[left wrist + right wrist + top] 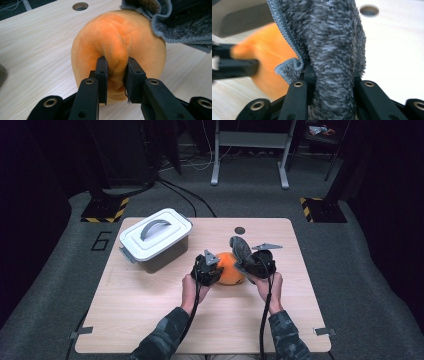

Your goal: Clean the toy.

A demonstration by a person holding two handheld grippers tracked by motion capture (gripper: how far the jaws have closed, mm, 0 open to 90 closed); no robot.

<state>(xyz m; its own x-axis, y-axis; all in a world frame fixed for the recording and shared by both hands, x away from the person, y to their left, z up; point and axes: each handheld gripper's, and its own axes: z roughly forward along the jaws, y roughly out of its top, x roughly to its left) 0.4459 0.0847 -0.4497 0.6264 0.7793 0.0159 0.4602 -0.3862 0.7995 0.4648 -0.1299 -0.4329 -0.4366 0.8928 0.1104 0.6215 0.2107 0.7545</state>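
Near the middle of the desk [150, 320] sits one orange plush ball [229, 268]. On its near side the left gripper [115, 72] has its jaws nearly closed, pinching a raised fold of the orange fabric. Just right of it the right gripper [332, 72] clamps one grey fuzzy cloth [334, 37], standing up against the ball. One white lidded box [156, 238] rests at the desk's far left.

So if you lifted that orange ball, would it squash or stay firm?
Probably squash: the left tongs pinch a fold of the round orange plush ball, so its skin gives easily. It looks light for its size. Being round, it might roll on the smooth wooden table if nudged.
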